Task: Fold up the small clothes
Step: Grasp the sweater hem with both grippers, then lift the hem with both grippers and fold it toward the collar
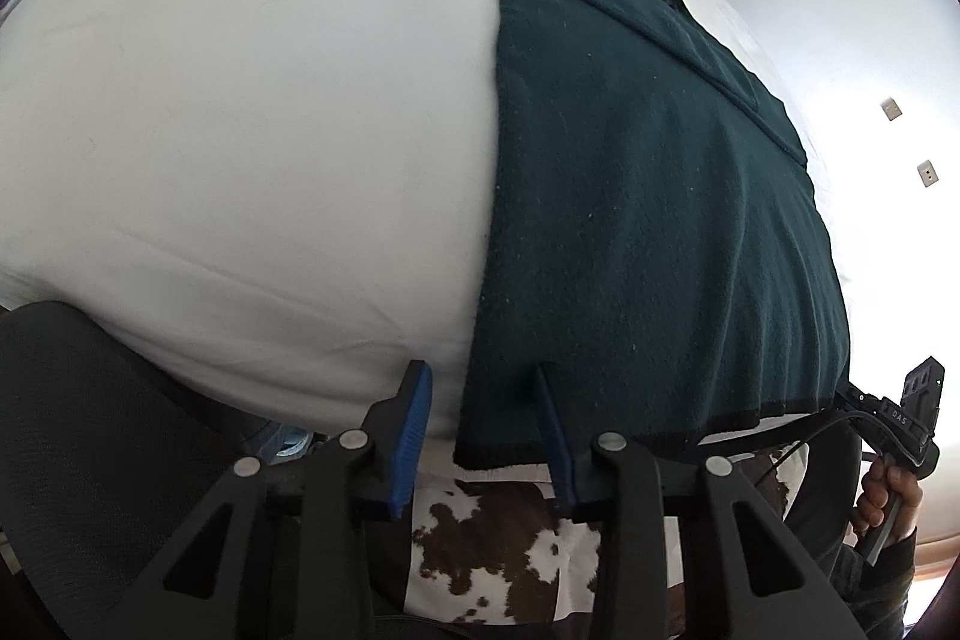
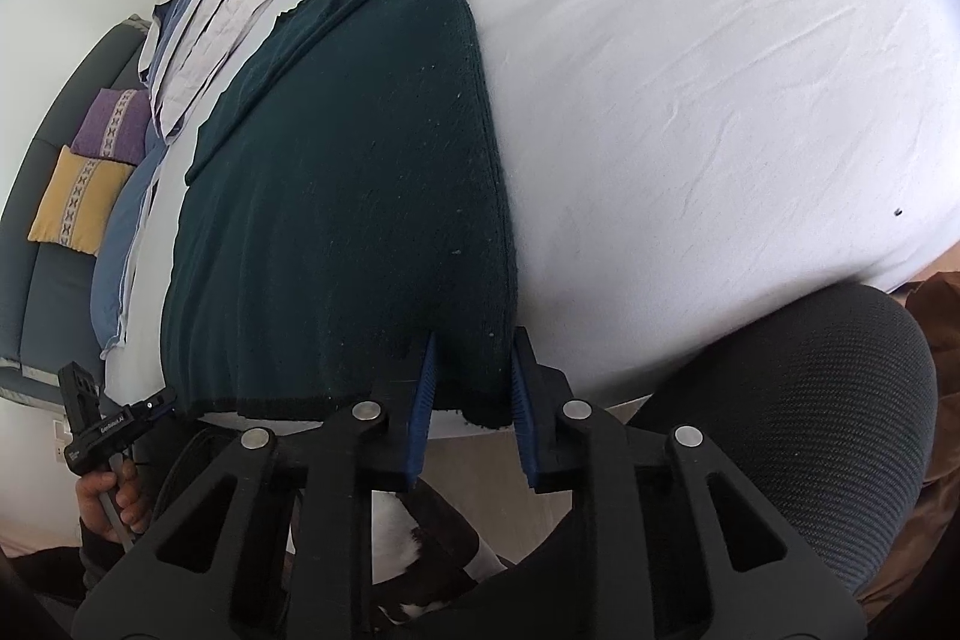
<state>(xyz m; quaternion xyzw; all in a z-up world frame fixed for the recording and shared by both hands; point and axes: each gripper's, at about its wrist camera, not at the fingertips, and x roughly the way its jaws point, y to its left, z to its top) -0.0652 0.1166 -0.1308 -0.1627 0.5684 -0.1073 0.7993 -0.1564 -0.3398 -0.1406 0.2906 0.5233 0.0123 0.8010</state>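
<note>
Jaws of both grippers parted at dark green garment hem.

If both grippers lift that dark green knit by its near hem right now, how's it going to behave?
The dark green knit will likely go floppy and sag between the left gripper and the right gripper, since it drapes limply over the bed. Its folded-over layer may slide open. The fuzzy texture suggests it won't slip easily.
</note>
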